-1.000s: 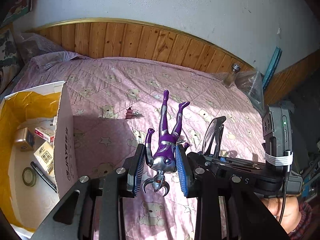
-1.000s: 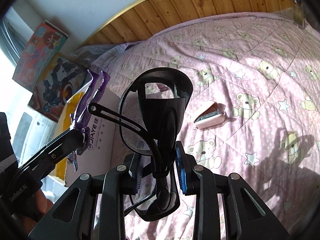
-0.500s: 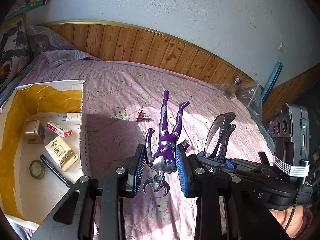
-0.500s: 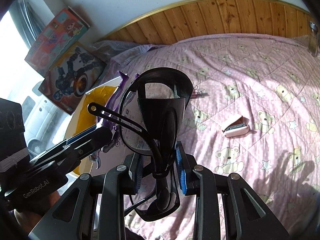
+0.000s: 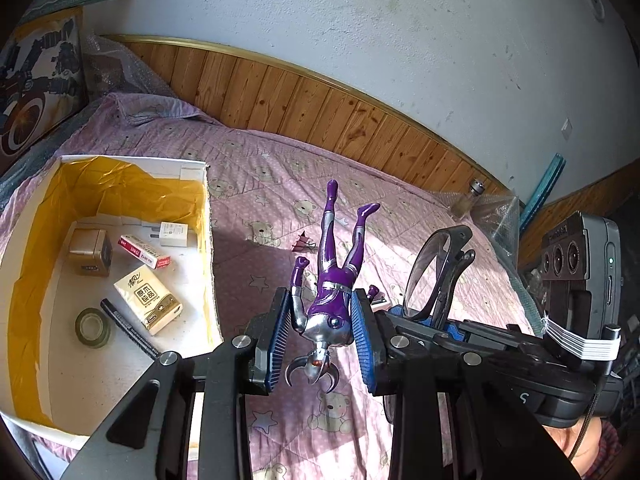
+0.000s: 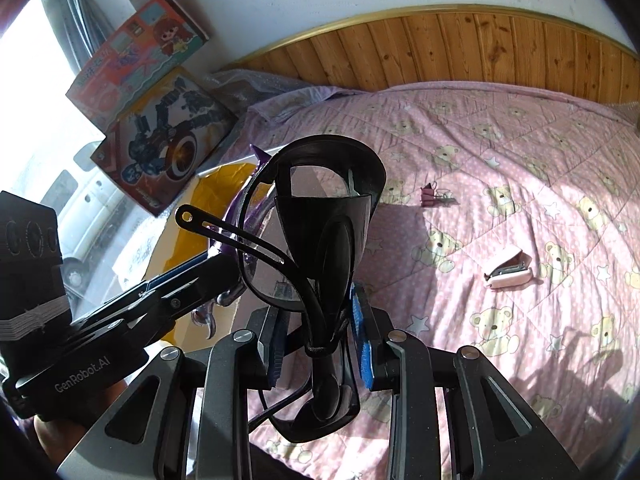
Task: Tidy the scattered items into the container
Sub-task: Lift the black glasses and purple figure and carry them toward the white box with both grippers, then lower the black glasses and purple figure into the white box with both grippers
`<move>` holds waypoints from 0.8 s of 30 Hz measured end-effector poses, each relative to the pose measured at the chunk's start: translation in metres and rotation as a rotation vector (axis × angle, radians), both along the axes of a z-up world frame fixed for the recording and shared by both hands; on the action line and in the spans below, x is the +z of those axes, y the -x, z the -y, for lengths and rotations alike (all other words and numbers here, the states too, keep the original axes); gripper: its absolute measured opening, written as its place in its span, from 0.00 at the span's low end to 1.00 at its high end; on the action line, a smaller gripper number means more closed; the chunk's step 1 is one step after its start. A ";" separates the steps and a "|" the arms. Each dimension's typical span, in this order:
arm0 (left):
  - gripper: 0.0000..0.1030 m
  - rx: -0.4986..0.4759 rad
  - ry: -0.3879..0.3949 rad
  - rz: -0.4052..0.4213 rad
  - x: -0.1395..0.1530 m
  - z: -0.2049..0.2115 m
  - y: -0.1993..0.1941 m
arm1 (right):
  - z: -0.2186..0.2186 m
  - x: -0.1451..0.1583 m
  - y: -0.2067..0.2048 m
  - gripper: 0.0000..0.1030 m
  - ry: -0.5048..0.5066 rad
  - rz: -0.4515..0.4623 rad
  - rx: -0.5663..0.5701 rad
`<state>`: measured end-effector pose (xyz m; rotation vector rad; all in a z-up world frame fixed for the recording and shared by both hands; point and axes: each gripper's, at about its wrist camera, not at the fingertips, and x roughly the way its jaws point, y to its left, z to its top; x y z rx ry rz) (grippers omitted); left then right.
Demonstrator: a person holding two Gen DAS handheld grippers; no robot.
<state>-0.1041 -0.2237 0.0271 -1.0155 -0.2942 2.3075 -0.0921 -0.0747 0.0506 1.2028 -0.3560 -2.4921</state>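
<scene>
The left tool [image 5: 322,336] grips a purple-and-silver hero figure [image 5: 332,284] by the torso, head toward the camera and legs pointing away toward the wooden headboard [image 5: 320,108], its long axis running along the fingers and just right of the open cardboard box [image 5: 206,216] on the bed. The right tool [image 6: 320,344] is clamped on a pair of black glasses [image 6: 320,248], folded and standing on end, lenses up. Beyond the glasses, a pink stapler [image 6: 506,274] and a small binder clip [image 6: 430,196] lie on the pink bear-print quilt [image 6: 520,152], well apart from the box.
</scene>
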 end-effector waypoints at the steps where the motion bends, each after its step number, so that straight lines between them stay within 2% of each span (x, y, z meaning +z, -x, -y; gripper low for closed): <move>1: 0.31 0.005 -0.005 0.000 0.000 0.004 0.000 | 0.003 0.001 0.000 0.29 -0.003 -0.002 0.005; 24: 0.31 0.111 -0.133 0.021 0.003 0.079 0.009 | 0.075 0.028 0.012 0.29 -0.056 -0.044 0.123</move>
